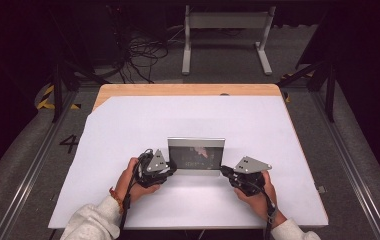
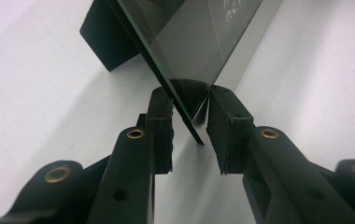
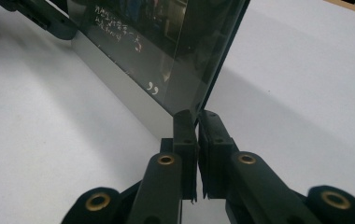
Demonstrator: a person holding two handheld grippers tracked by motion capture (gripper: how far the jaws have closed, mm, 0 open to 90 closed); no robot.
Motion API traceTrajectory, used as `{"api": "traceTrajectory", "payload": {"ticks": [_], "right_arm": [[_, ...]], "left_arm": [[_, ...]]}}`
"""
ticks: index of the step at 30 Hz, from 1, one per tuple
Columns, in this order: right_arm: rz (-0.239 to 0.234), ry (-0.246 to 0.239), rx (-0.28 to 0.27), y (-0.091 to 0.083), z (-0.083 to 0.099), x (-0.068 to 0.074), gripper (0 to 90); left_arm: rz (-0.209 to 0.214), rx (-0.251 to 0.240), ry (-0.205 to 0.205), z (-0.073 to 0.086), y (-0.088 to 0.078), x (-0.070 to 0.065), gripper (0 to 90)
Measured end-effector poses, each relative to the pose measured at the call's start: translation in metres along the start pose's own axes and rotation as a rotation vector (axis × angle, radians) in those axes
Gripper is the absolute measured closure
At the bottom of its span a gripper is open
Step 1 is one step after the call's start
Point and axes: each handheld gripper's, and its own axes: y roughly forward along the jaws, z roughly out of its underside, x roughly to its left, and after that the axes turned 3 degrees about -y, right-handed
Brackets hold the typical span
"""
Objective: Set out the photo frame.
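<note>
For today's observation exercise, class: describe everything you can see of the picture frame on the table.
The picture frame is a flat rectangular panel with a silvery border, glossy dark front carrying small pale writing, and a black back support. It stands tilted on the white sheet. The left hand-held gripper straddles one lower corner with a gap; the right hand-held gripper pinches the other.

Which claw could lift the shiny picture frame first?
Probably the right gripper: its jaws look pinched tight on the picture frame corner. The left gripper straddles its corner too, but a gap shows beside the edge, so it seems not fully clamped.
</note>
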Motion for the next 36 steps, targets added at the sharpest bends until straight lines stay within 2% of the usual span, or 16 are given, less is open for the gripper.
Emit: {"api": "traceTrajectory", "payload": {"ticks": [13, 23, 30, 32, 36], "right_arm": [[0.007, -0.051, 0.009, -0.001, -0.001, 0.003, 84.6], [0.02, -0.054, 0.024, -0.005, -0.001, 0.001, 82.8], [0.029, -0.085, 0.038, -0.009, -0.003, 0.002, 78.4], [0.033, -0.096, 0.04, -0.01, -0.004, 0.003, 74.4], [0.036, -0.091, 0.039, -0.012, -0.004, 0.002, 70.3]], "left_arm": [[-0.005, 0.002, -0.002, 0.001, -0.001, -0.001, 71.9], [-0.009, 0.01, -0.001, 0.004, -0.005, 0.0, 72.7], [-0.014, -0.007, -0.01, 0.008, -0.014, 0.001, 70.7], [-0.013, -0.019, -0.018, 0.009, -0.017, 0.001, 69.3], [-0.018, -0.029, -0.022, 0.012, -0.023, 0.002, 66.6]]}}
